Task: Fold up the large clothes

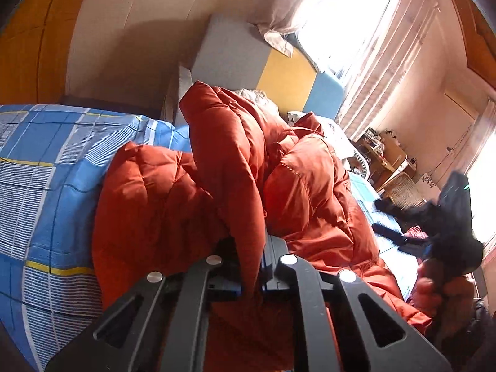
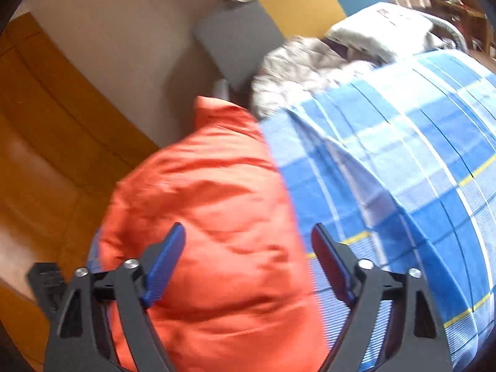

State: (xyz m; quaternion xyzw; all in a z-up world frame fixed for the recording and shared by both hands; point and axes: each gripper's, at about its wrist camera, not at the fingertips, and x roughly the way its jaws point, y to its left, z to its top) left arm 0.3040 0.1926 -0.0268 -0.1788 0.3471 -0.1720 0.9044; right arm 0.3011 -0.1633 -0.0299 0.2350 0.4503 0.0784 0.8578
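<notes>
Two grippers: your left gripper [image 1: 259,266] pinched the orange puffer coat [image 1: 223,161] w/ jaws pressed together; right gripper [image 2: 248,257] hung spread over it, nothing between the pads. You needed a firm 2nd pinch nr the bed [image 1: 46,167] edge before lifting.

Both grippers are black with cut-out linkage arms and silver pivot screws; the right gripper [image 2: 248,266] carries ribbed blue pads [image 2: 164,266] at nine and three o'clock

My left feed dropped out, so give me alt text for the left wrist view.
The left gripper is shut on a fold of the orange puffer jacket, which lies bunched on the blue checked bedspread. The right gripper is at the right edge, near a bright window.
</notes>
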